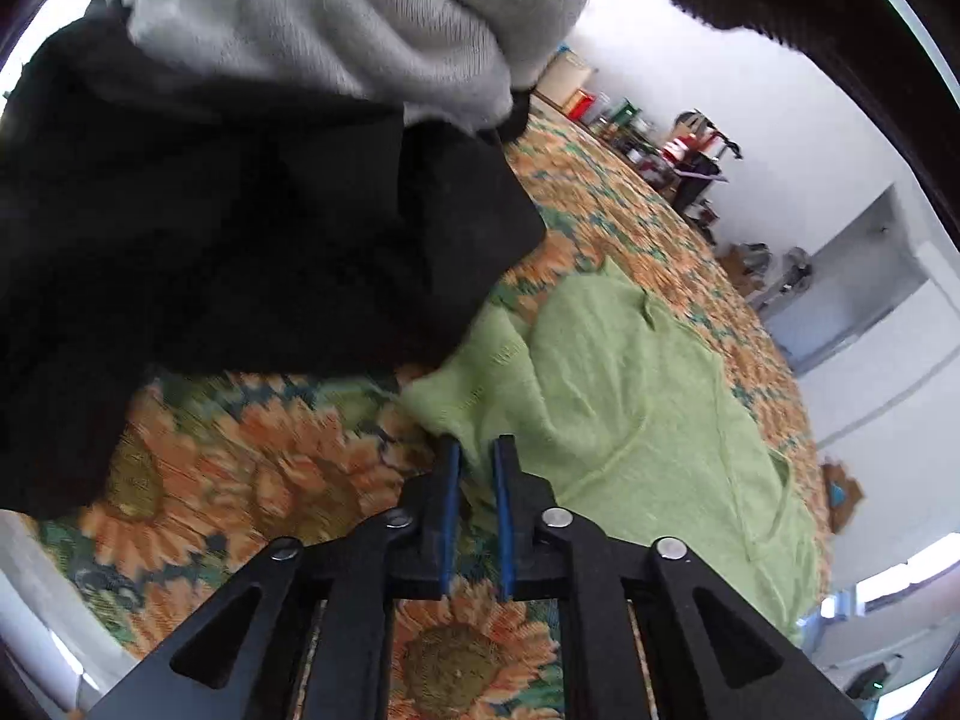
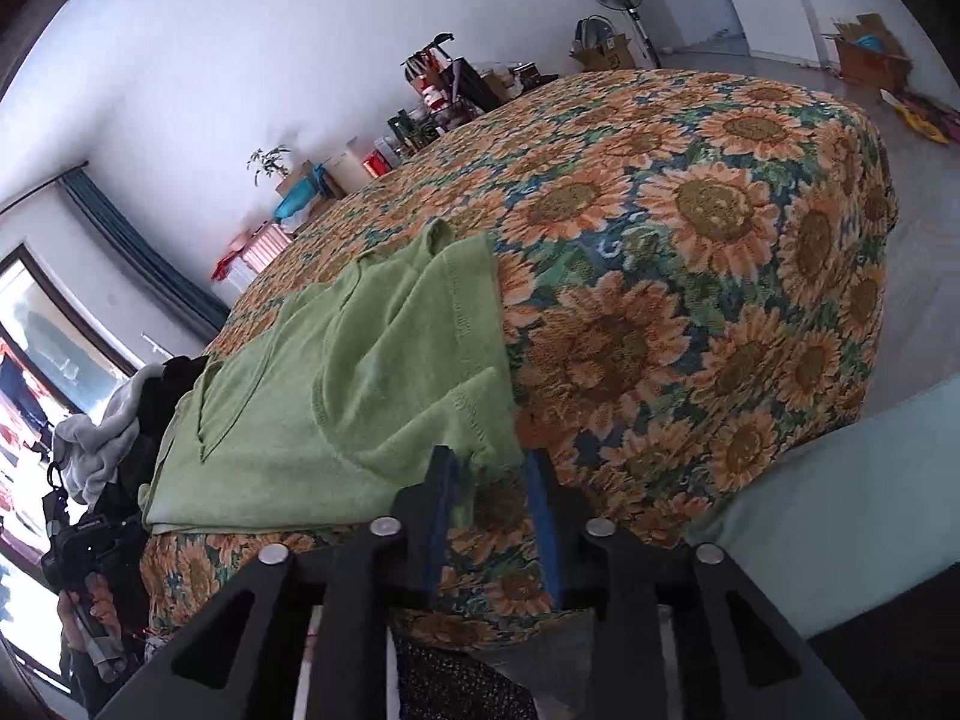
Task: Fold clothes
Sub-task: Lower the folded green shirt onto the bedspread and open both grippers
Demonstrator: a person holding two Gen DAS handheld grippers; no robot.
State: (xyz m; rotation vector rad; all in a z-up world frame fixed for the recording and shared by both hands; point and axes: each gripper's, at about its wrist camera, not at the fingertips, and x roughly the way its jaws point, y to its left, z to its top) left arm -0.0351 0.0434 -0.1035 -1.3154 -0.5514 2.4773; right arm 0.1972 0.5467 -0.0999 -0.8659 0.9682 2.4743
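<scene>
Two tools on this job, one per hand, both right at the near edge of the green shirt [image 2: 336, 396] spread on the bed [image 2: 690, 276] with the sunflower cover.

My left tool [image 1: 477, 462] has its blue pads a narrow gap apart with a bit of green hem sitting between them. Can't honestly tell if it's pinching the cloth or just poked up to it. My right tool [image 2: 489, 474] is clearly open, wide gap, with the corner of the shirt hanging just between the fingers but not clamped.

The shirt looks like a light, soft knit, floppy, no stiffness at all, so I'd guess it sags and bunches the moment it's lifted by one point. Best bet is grabbing the stitched hem at both near corners, since that seam is thicker and gives the pads something to bite.

Further out, the left view shows a black garment [image 1: 240, 228] and a grey one [image 1: 312, 30] piled right beside the shirt, huge in frame and slightly overlapping its edge. The right view only catches that pile small at the side, but it shows the whole shirt outline and the open bed beyond, which the left view doesn't. Clutter along the far wall.
</scene>
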